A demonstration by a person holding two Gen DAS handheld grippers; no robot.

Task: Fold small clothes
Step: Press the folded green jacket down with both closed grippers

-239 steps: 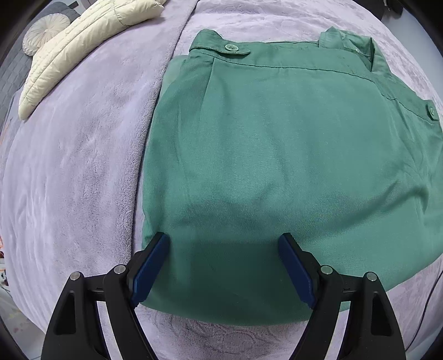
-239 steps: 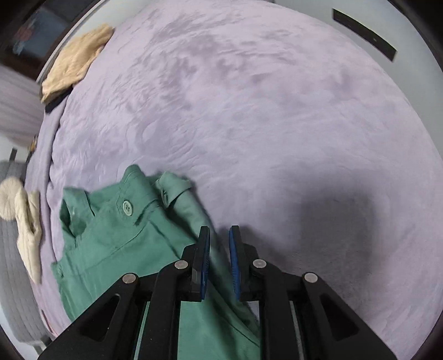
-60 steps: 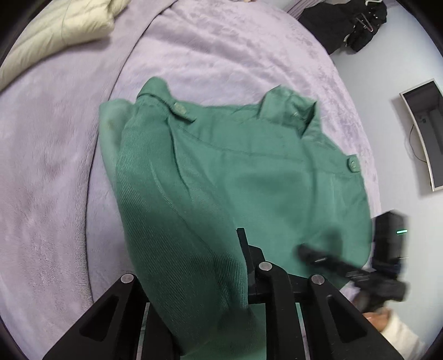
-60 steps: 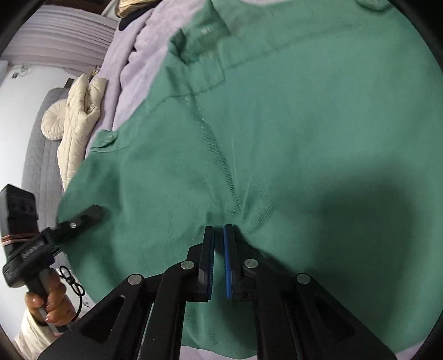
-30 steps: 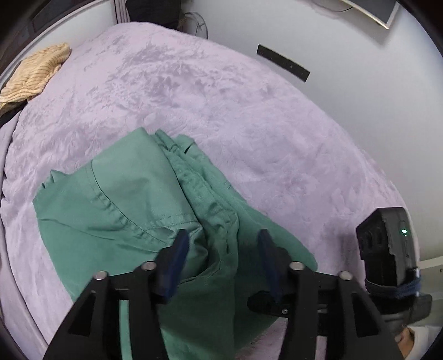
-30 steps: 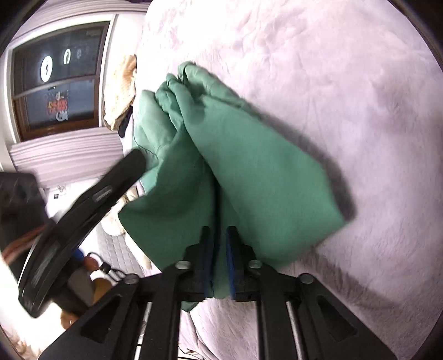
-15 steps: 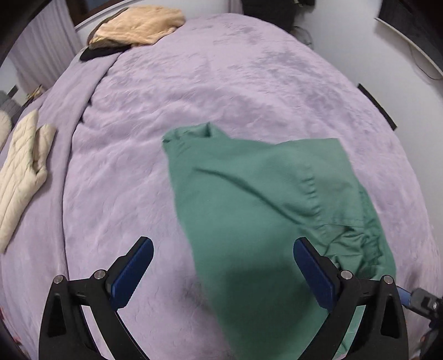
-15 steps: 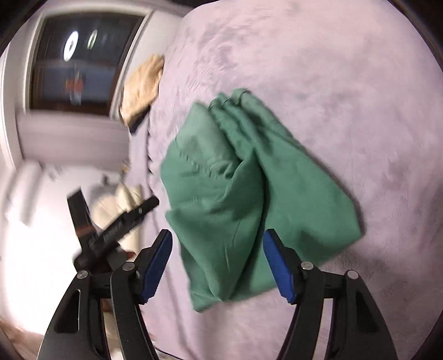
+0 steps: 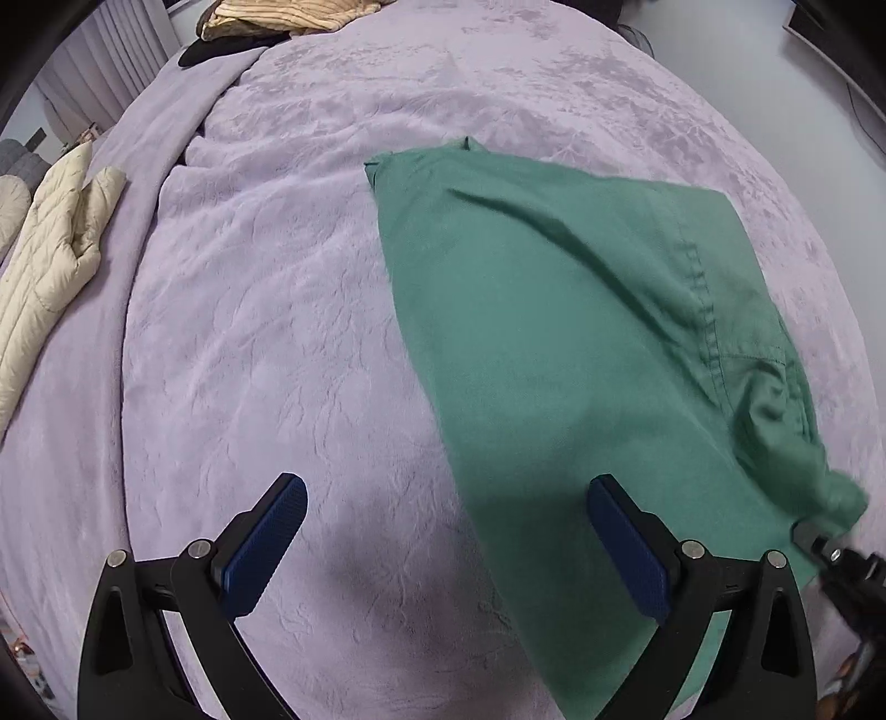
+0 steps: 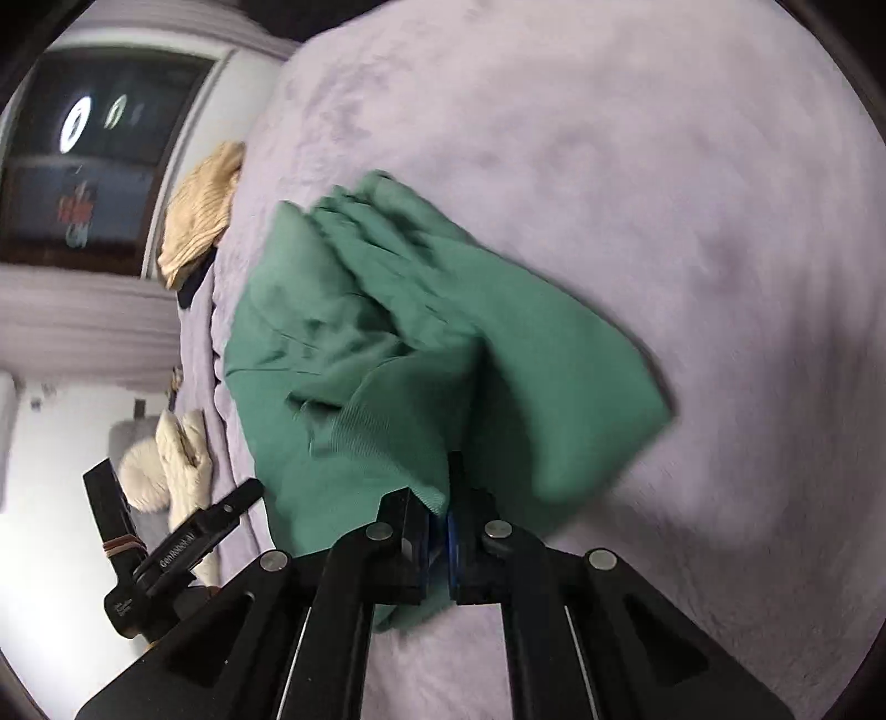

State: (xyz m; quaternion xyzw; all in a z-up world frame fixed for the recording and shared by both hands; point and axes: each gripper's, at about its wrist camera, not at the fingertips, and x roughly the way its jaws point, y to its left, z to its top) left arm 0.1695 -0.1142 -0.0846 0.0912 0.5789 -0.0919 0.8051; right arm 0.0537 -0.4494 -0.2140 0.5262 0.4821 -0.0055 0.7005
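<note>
The green garment (image 9: pixel 554 332) lies folded on the lilac bedspread (image 9: pixel 249 332), its bunched waistband end at the right. My left gripper (image 9: pixel 446 531) is open and empty, hovering over the garment's near left edge. My right gripper (image 10: pixel 438 531) is shut on a fold of the green garment (image 10: pixel 387 360) at its near edge. The right gripper's tip also shows at the far right of the left wrist view (image 9: pixel 830 554), at the garment's corner. The left gripper shows at the lower left of the right wrist view (image 10: pixel 183 543).
A cream quilted jacket (image 9: pixel 50 260) lies at the bed's left edge. A tan knit garment (image 9: pixel 293 14) lies at the far end, over something dark. It shows in the right wrist view too (image 10: pixel 202 216). A window (image 10: pixel 94 149) and a white wall are beyond.
My right gripper, open half a second ago, has shut on a fold of the garment. My left gripper stays open and has moved a little closer over the garment.
</note>
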